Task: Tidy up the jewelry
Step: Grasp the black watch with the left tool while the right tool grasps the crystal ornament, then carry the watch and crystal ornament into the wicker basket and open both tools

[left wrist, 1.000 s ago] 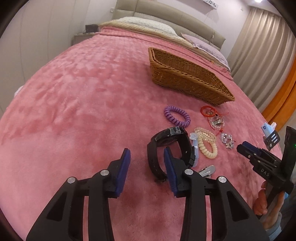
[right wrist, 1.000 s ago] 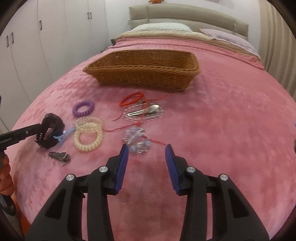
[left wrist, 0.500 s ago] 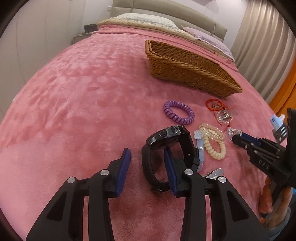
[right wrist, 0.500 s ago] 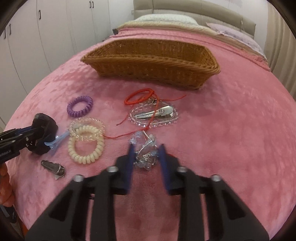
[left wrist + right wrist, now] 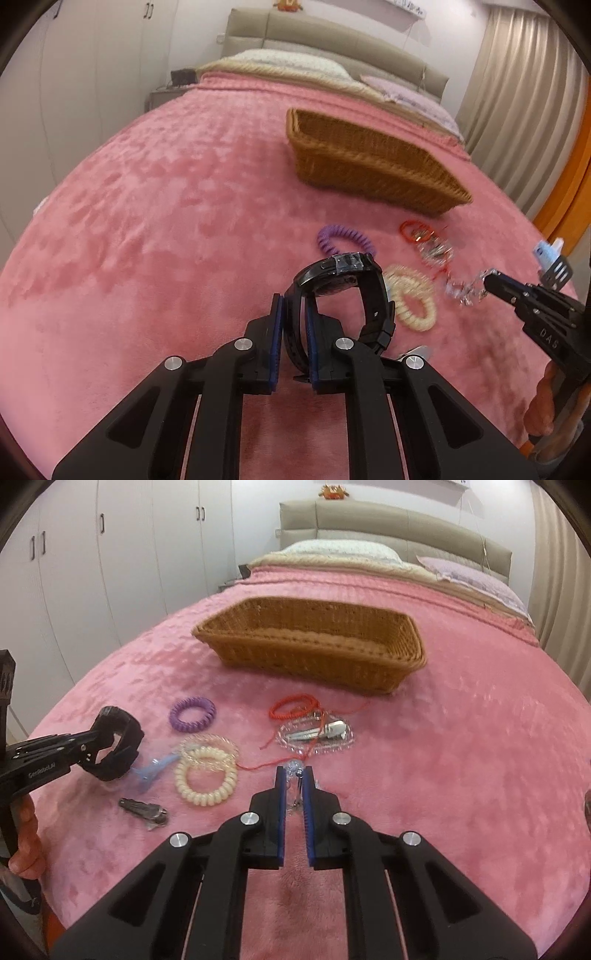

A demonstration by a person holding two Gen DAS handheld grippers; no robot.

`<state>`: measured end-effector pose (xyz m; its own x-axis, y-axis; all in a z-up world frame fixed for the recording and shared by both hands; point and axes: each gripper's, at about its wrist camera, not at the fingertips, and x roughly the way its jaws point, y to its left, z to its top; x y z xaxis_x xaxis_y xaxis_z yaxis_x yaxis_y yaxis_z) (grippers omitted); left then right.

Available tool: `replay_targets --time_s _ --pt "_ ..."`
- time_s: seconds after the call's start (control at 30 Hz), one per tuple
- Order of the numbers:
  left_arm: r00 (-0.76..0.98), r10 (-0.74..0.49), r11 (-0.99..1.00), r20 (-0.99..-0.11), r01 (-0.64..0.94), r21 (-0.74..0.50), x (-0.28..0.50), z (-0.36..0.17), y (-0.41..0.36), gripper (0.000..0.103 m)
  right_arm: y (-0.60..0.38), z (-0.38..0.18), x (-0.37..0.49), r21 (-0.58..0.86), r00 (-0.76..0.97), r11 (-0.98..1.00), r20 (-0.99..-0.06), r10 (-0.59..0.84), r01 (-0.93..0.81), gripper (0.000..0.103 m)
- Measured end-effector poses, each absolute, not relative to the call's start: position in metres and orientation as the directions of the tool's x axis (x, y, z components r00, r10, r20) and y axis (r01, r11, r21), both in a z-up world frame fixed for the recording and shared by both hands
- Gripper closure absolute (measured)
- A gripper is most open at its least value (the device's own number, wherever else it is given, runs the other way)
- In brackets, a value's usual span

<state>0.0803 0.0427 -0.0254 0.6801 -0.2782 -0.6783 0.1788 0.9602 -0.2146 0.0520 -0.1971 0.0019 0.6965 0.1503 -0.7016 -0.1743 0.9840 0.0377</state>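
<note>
The left tool [image 5: 295, 328] is clenched on the strap of a black watch [image 5: 347, 284]. The right tool [image 5: 294, 794] grips a clear crystal bracelet [image 5: 295, 771]. Both are just above the pink bed [image 5: 461, 757], near the hair ties [image 5: 207, 771] and in front of the wicker basket [image 5: 310, 657].

Both hand-held grippers black plastic: left hand-held gripper [image 5: 294, 325], right hand-held gripper [image 5: 295, 797]; blue pads [image 5: 281, 808], silver screws [image 5: 250, 818], white lettering.

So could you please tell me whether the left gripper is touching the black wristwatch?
Touching. In the left wrist view the left gripper has its blue-padded fingers shut on the strap of the black wristwatch, with no gap visible.
</note>
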Motion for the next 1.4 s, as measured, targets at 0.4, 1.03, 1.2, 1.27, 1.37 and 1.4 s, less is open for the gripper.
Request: replay_targets --time_s 0.4,1.03,1.2,1.27,1.37,1.4 --pt "0.753 -0.323 0.946 -0.573 0.244 -0.213 0.098 0.039 0.017 0.094 -0.213 0.075 0.061 0.070 0.797 0.983 -0.577 0.177 -0.167 0.096" --pt "0.733 -0.330 0.944 -0.595 0.252 -0.213 0.274 0.039 -0.053 0.094 -0.244 0.047 0.250 0.179 0.742 0.980 -0.646 0.180 -0.082 0.096" --pt "0.711 -0.313 0.950 -0.629 0.245 -0.196 0.294 0.019 -0.063 0.094 -0.248 0.016 0.270 0.203 0.695 0.977 -0.694 0.187 -0.060 0.096" --pt "0.702 -0.308 0.951 -0.643 0.242 -0.191 0.298 0.013 -0.064 0.094 -0.250 0.009 0.273 0.212 0.679 0.976 -0.708 0.194 -0.057 0.096" --pt "0.680 -0.305 0.952 -0.667 0.237 -0.193 0.301 0.005 -0.066 0.094 -0.251 0.001 0.275 0.216 0.661 0.975 -0.724 0.197 -0.054 0.096" --pt "0.673 -0.300 0.953 -0.676 0.232 -0.193 0.303 0.002 -0.066 0.094 -0.250 0.000 0.275 0.217 0.656 0.975 -0.728 0.199 -0.055 0.096"
